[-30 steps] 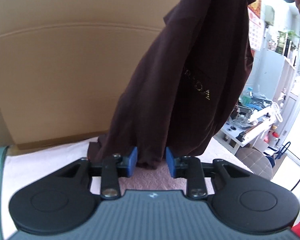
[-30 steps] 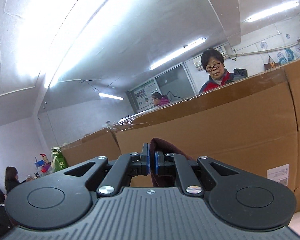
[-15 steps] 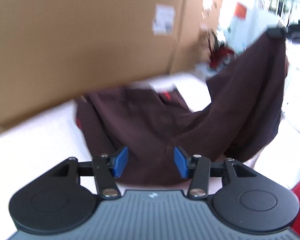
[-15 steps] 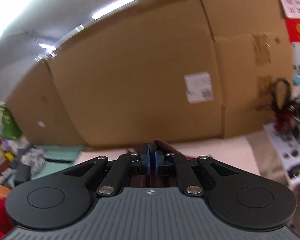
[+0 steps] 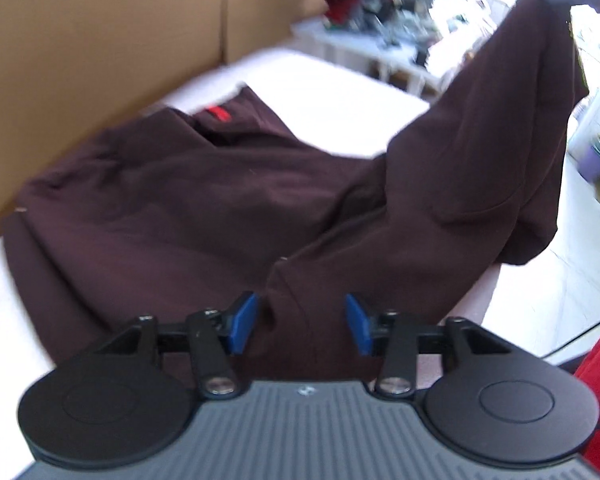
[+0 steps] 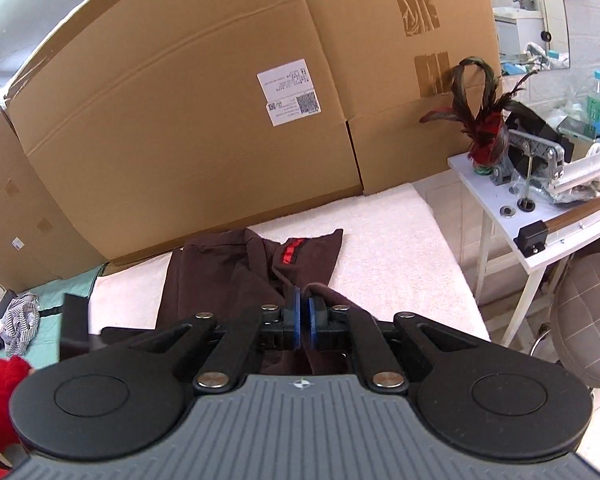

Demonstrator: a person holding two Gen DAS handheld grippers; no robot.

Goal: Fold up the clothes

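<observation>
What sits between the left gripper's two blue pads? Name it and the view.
A raised fold of the dark maroon garment lies between the closing left gripper's pads, not yet pinched. The left wrist view shows it.

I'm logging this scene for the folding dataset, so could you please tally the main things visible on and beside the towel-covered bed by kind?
Dark maroon garment: 1
Grippers, left gripper closing around cloth, right gripper shut on the garment: 2
White side table: 1
Padded stool: 1
Feather duster: 1
Total: 6
</observation>
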